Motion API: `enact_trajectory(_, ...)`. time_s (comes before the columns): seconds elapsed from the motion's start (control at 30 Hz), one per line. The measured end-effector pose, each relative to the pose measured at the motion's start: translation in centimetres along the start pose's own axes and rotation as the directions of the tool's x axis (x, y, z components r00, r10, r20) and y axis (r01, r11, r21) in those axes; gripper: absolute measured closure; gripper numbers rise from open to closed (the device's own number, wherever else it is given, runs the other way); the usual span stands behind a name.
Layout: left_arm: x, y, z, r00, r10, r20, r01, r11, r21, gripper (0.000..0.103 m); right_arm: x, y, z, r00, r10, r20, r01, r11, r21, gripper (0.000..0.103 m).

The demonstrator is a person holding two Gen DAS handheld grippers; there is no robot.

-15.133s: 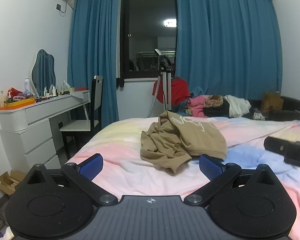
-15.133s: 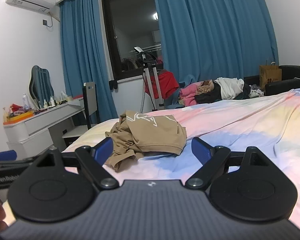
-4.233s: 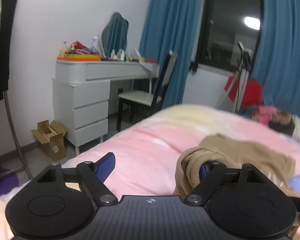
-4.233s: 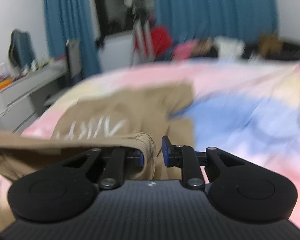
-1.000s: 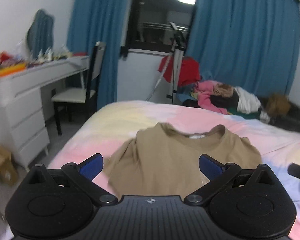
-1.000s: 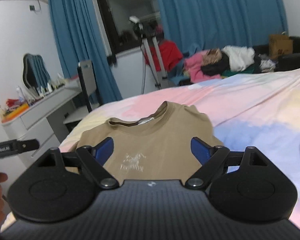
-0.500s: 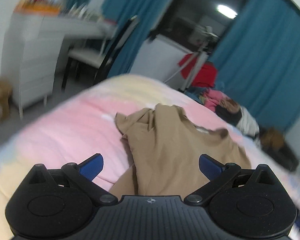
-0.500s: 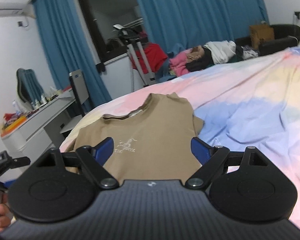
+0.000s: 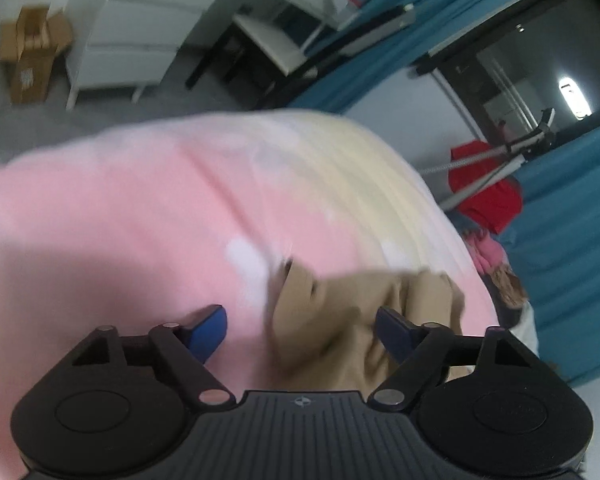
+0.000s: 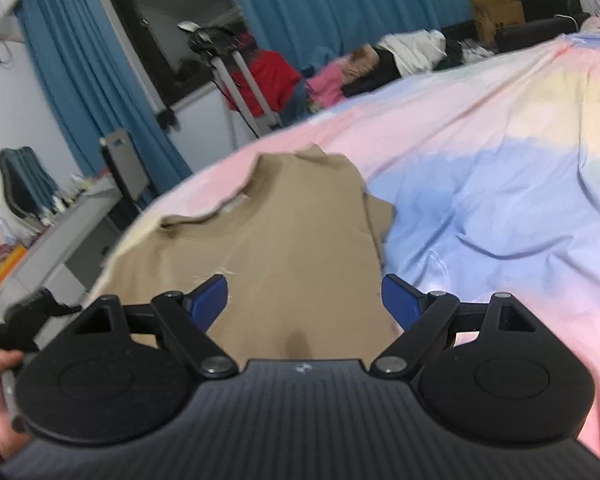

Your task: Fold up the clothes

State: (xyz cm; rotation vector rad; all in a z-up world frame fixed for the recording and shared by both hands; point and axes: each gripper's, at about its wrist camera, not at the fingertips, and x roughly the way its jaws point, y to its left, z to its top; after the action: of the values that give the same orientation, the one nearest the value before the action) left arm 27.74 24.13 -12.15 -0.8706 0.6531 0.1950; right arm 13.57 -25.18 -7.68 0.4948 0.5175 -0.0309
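Both claws (L [image 9: 300,330], R [image 10: 304,298]) spread wide, tan tee [image 10: 296,240] flat just ahead btwn tips.

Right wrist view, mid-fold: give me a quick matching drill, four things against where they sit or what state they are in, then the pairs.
Things:
1. tan T-shirt
2. right hand-held gripper
3. red garment
4. brown paper bag

Places or states:
A. draped by the tripod at the window
B. open, holding nothing, over the shirt's lower part
C. spread front-up on the bed, collar pointing away
D. far right, beside the black sofa

Pairs: 1-C, 2-B, 3-A, 4-D
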Motion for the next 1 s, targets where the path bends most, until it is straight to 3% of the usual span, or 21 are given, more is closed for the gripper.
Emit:
enact_trajectory(0.17, 2.3, -1.6, 0.8, 0.998, 0.042, -0.046, -0.036, 0.992, 0.118, 0.087, 2.4, -0.7, -0.1, 0.999, 0.003, -0.05, -0.001, 0.999, 0.043, 0.018)
enact_trajectory(0.2, 2.5, -2.0, 0.9, 0.997, 0.056, -0.049, -0.048, 0.987, 0.155, 0.093, 2.5, -0.8, -0.1, 0.999, 0.001, -0.053, 0.001, 0.999, 0.041, 0.018)
enact_trajectory(0.43, 1.4, -6.5, 5.8, 0.986, 0.142, 0.082, -0.162, 0.925, 0.343, 0.097, 2.3, -0.8, -0.2, 0.998, -0.008, -0.06, 0.011, 0.998, 0.06, 0.018)
enact_trajectory(0.5, 1.3, -8.5, 7.5, 0.969, 0.188, 0.158, -0.238, 0.882, 0.408, 0.097, 2.4, -0.6, -0.2, 0.998, -0.013, -0.06, 0.016, 0.999, 0.048, 0.018)
enact_trajectory(0.63, 2.4, -11.5, 9.4, 0.917, 0.275, 0.289, -0.39, 0.771, 0.504, 0.097, 2.7, -0.5, -0.3, 0.998, -0.024, -0.062, 0.027, 0.999, 0.035, 0.018)
enact_trajectory(0.7, 3.8, -11.7, 9.4, 0.906, 0.303, 0.295, -0.418, 0.749, 0.514, 0.096, 2.9, -0.5, -0.3, 0.998, -0.033, -0.061, 0.034, 0.999, 0.029, 0.018)
enact_trajectory(0.8, 4.7, -10.8, 8.6, 0.914, 0.292, 0.282, -0.4, 0.769, 0.499, 0.085, 3.1, -0.6, -0.4, 0.997, -0.042, -0.057, 0.043, 0.999, 0.021, 0.018)
enact_trajectory(0.97, 2.5, -7.5, 7.4, 0.947, 0.229, 0.224, -0.303, 0.869, 0.392, 0.052, 3.5, -0.8, -0.7, 0.997, -0.037, -0.067, 0.039, 0.999, 0.028, 0.018)
enact_trajectory(1.0, 1.8, -6.6, 7.2, 0.954, 0.214, 0.21, -0.279, 0.889, 0.362, 0.05, 3.5, -0.8, -0.7, 0.997, -0.033, -0.068, 0.035, 0.999, 0.031, 0.018)
